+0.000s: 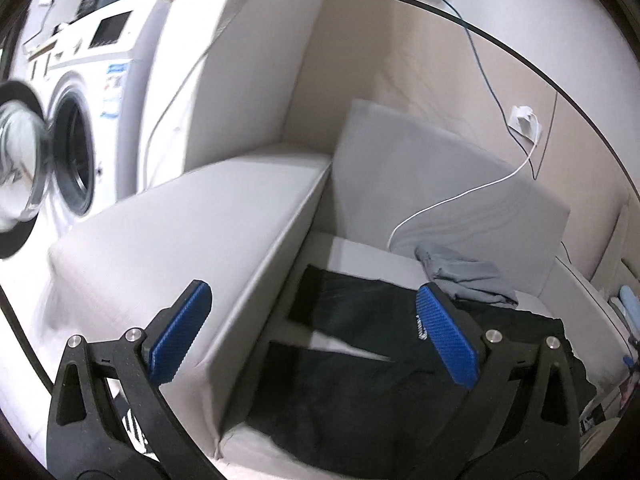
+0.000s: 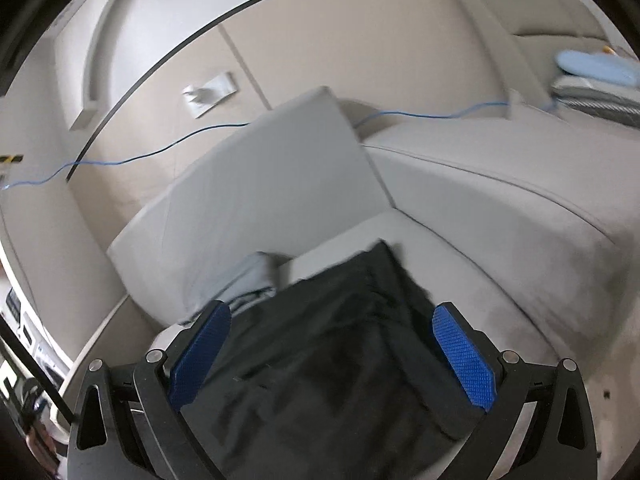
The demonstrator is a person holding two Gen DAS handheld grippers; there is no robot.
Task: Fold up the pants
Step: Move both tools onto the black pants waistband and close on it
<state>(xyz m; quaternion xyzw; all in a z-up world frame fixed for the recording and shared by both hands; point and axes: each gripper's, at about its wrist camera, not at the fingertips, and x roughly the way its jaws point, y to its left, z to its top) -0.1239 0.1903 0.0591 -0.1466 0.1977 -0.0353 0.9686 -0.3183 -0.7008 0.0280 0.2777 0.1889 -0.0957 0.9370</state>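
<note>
While one black pants (image 1: 360, 380) lies rumpled, two hand-held grippers gape.

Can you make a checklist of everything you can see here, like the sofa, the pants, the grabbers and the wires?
Surface: grey sofa seat, with a back cushion and armrest.
Job's things: black pants lie spread and rumpled on the seat, not yet folded.
Clutter: grey garment bunched against the cushion, touching the pants.
Grippers: left hand-held gripper open, holding nothing; right hand-held gripper open above the pants.
Cables: white cable across the cushion; blue cable along the wall.
Surroundings: washing machine with its door open, beyond the armrest.
</note>
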